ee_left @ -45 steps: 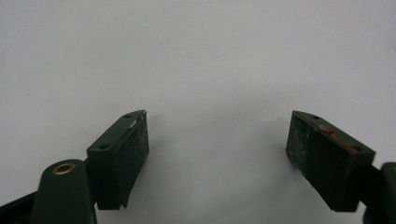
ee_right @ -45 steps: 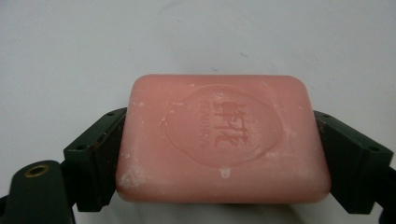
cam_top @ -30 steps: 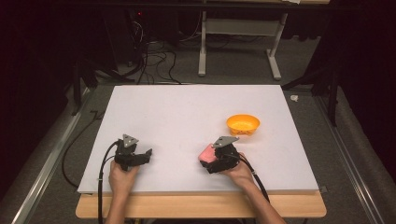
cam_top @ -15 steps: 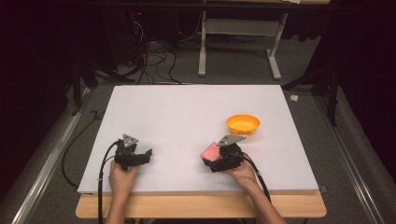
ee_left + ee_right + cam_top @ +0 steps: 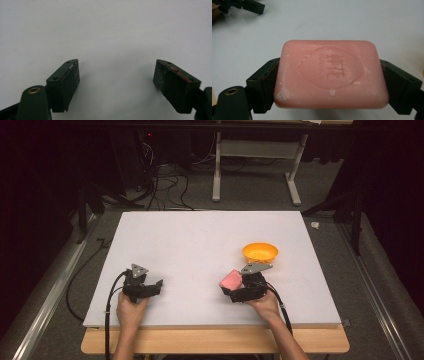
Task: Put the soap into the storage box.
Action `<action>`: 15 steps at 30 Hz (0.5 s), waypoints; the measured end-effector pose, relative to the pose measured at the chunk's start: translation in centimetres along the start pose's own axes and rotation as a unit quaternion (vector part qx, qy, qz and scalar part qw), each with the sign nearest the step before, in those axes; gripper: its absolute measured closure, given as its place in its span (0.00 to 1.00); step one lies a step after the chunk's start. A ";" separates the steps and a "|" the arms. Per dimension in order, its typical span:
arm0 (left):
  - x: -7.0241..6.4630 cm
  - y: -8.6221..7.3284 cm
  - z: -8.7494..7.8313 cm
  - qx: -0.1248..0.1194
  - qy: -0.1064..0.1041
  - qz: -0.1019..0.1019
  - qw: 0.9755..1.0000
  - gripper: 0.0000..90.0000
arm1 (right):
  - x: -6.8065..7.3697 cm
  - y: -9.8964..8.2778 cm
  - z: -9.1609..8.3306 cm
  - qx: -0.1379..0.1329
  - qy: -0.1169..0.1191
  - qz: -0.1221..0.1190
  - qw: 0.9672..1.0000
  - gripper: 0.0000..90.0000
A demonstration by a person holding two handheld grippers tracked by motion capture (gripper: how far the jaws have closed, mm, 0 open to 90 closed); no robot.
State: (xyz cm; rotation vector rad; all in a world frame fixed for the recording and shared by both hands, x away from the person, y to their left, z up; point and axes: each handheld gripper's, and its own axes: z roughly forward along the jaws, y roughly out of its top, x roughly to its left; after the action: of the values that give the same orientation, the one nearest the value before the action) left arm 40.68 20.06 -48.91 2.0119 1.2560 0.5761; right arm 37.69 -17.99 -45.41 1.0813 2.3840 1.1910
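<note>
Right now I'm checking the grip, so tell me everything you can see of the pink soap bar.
The soap bar is a pink rounded rectangle, waxy-looking, with a stamped oval seal and raised lettering on its top face and pale scuffs along its edges. It lies flat, face up, clamped by its two short ends between the black jaws of the right tool. In the high view it is over the white table, just in front of the orange bowl and apart from it.

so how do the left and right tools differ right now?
The left tool is open with nothing between its pads; the right tool is shut on the pink soap bar. In the high view the left tool sits far from the orange bowl; the right tool is close beside it. Both have black jaws.
</note>
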 end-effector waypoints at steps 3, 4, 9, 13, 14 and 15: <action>0.0 0.0 0.0 -0.001 0.000 0.000 1.000 0.24 | -0.2 0.0 -0.3 -0.001 0.001 0.007 1.000 0.15; 0.0 0.0 0.0 0.000 0.000 -0.001 1.000 0.24 | -0.3 0.0 -0.5 -0.004 0.002 0.009 1.000 0.15; 0.0 0.0 0.0 -0.001 0.000 0.000 1.000 0.24 | -0.8 -0.1 -1.5 -0.019 0.002 0.025 1.000 0.15; 0.0 0.0 0.0 0.000 0.000 0.000 1.000 0.24 | -1.2 -0.2 -2.4 -0.023 -0.010 0.031 0.999 0.15; 0.0 0.0 0.0 0.000 -0.001 0.000 1.000 0.24 | -1.2 -0.3 -2.6 -0.023 -0.013 0.033 0.999 0.15; 0.0 0.0 0.0 0.000 -0.001 -0.001 1.000 0.24 | -1.3 -0.3 -2.9 -0.025 -0.017 0.032 0.999 0.15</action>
State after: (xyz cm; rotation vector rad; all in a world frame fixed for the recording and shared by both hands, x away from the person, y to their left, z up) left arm 40.69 20.08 -48.92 2.0111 1.2558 0.5740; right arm 36.92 -20.73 -43.94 1.1598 2.2983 1.2358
